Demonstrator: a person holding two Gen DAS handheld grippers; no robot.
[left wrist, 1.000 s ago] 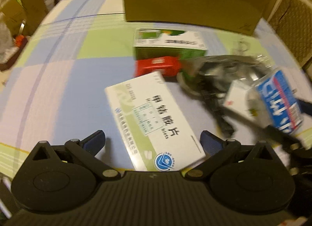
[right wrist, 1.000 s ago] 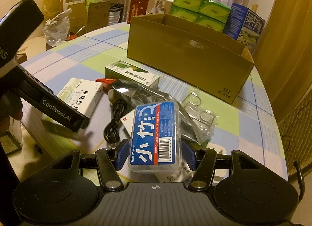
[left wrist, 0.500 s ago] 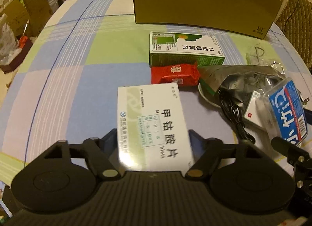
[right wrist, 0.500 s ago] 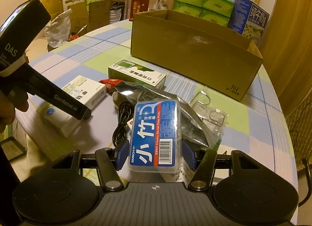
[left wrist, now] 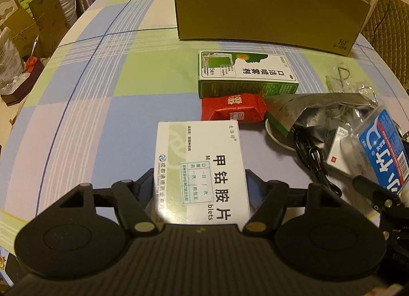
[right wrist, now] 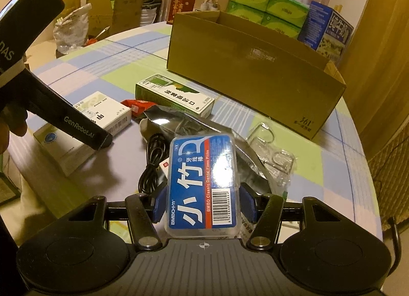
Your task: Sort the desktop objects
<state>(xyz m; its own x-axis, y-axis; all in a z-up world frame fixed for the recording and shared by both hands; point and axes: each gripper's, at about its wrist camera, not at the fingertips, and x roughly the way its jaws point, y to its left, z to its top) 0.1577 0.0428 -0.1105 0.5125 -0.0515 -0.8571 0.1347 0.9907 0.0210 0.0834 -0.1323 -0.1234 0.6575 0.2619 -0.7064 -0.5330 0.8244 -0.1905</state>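
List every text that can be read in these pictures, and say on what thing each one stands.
"BMBO Classic Dental Floss Picks": floss box.
"GenRobot.AI": left gripper body.
"361°": cardboard box.
"甲钴胺片": white box.
"口洁喷雾剂": green box.
Small print on the boxes, the red packet and the barcode digits: too small to read.

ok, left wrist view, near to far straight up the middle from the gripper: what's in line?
left gripper → white medicine box between its jaws → red packet → green-and-white box → brown cardboard box at the far edge.
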